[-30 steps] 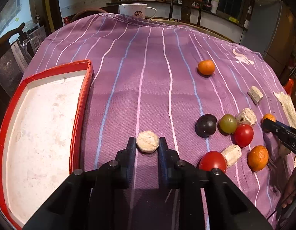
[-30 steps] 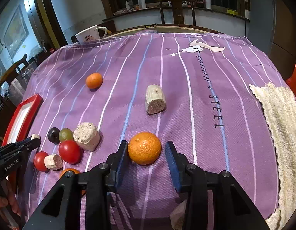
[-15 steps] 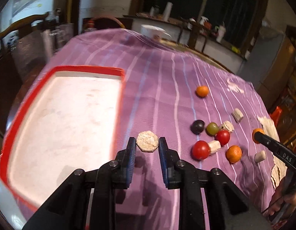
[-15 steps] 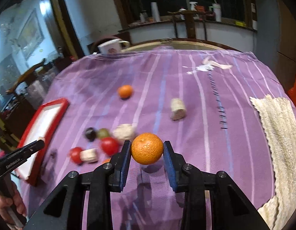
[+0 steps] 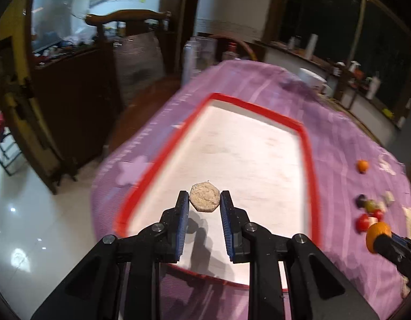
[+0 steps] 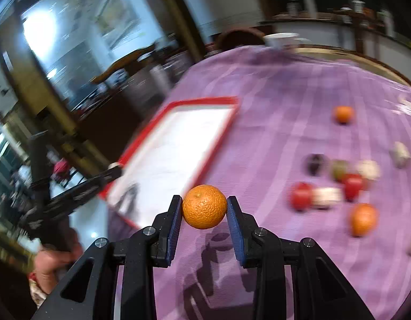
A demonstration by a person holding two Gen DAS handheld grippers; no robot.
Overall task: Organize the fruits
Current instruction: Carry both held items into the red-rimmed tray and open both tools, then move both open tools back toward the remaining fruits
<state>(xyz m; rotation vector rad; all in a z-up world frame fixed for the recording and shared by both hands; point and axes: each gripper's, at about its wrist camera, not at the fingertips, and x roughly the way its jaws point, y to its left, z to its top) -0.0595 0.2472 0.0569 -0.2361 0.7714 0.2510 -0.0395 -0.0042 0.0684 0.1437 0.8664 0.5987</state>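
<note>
Over the near end of the red-rimmed tray (image 5: 308,144), the left gripper (image 5: 204,202) is clamped on a pale, rough, six-sided slice (image 5: 204,196), held clear of the tray's white, matte floor; its shadow falls on that floor just below the jaws. Judging from this, the slice only needs lowering and letting go, since the tray lies directly under it.

The right gripper (image 6: 204,208) is closed on a mandarin (image 6: 204,206), round, with dimpled orange peel, pinched at its widest part between the blue pads. Its jaws have just been closing a little tighter on the fruit. It hangs over the purple striped cloth (image 6: 298,85) that covers the bench, just outside the tray's near corner (image 6: 226,122); the tray lies ahead and to the left of the mandarin. So the left hand is the nearer to the tray, already above it, while the right has a short sideways reach to make.

To the right of the tray, well apart from it, the other pieces lie on the cloth: a second orange fruit (image 6: 363,219), a lone one farther off (image 6: 344,114), two glossy red fruits (image 6: 301,196), a dark one (image 6: 315,164), a green one (image 6: 339,170), and pale rough chunks among them. Motion blur softens their outlines.
</note>
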